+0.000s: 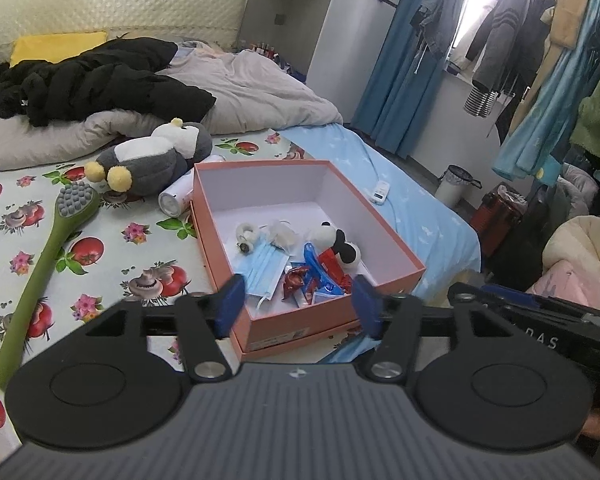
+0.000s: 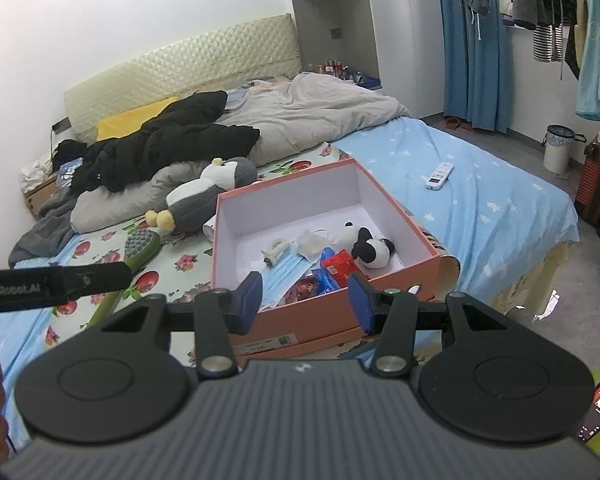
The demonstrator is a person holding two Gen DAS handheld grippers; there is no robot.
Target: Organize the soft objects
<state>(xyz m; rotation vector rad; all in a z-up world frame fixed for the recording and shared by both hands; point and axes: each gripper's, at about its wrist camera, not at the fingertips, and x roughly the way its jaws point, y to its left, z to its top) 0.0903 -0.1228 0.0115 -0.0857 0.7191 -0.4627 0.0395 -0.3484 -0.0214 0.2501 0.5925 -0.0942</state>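
From the left wrist camera, the left gripper [image 1: 298,306] hangs released above the near edge of a pink cardboard box [image 1: 332,314] on the bed, nothing between its blue pads; inside the box lie a black-and-white plush dog [image 1: 340,246], a blue face mask [image 1: 262,270] and red snack packets [image 1: 294,282], while a grey penguin plush [image 1: 156,156] and a green long-handled brush [image 1: 44,260] rest on the fruit-print sheet [image 1: 112,248] to the box's left. From the right wrist camera, the right gripper [image 2: 304,300] is likewise released and empty above the same box [image 2: 324,320], the plush dog [image 2: 368,250] near its right wall, the penguin plush [image 2: 204,196] just beyond the box's far left corner, and a white remote control [image 2: 440,176] well apart on the blue sheet [image 2: 500,208].
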